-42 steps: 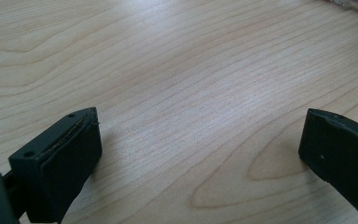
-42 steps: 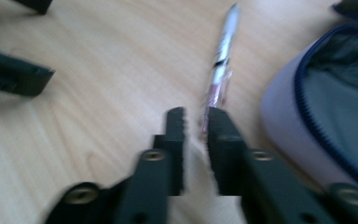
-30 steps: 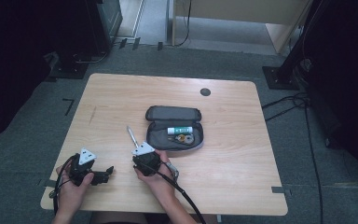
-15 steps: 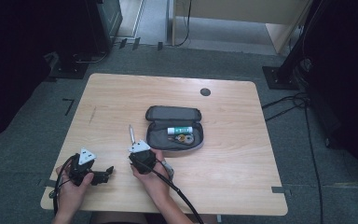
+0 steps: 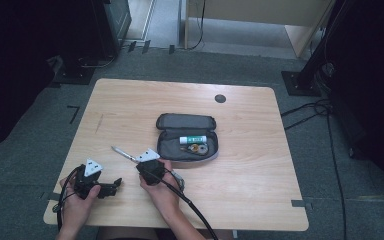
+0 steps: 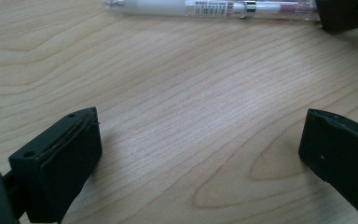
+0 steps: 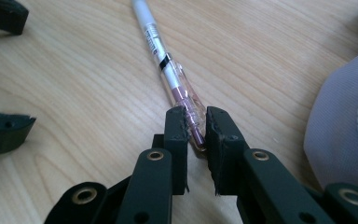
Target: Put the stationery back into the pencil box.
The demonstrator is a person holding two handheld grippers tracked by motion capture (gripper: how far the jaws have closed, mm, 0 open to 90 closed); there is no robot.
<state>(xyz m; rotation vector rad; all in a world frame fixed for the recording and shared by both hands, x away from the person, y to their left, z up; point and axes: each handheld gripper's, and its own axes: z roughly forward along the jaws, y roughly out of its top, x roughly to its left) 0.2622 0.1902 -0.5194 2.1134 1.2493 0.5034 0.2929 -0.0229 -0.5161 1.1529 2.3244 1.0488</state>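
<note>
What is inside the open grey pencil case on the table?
Inside the pencil case lie a white tube with a green band and a small round brownish item; what it is cannot be told. Anything under them or beneath the near rim is hidden.

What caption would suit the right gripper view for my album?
Right gripper shut on the end of a clear white pen lying on the wooden table.

Right tongs (image 5: pixel 136 161) grip the pen (image 5: pixel 122 153) low over the surface (image 5: pixel 250 170), beside the open case (image 5: pixel 187 136); left tongs (image 5: pixel 114 186) rest apart.
</note>
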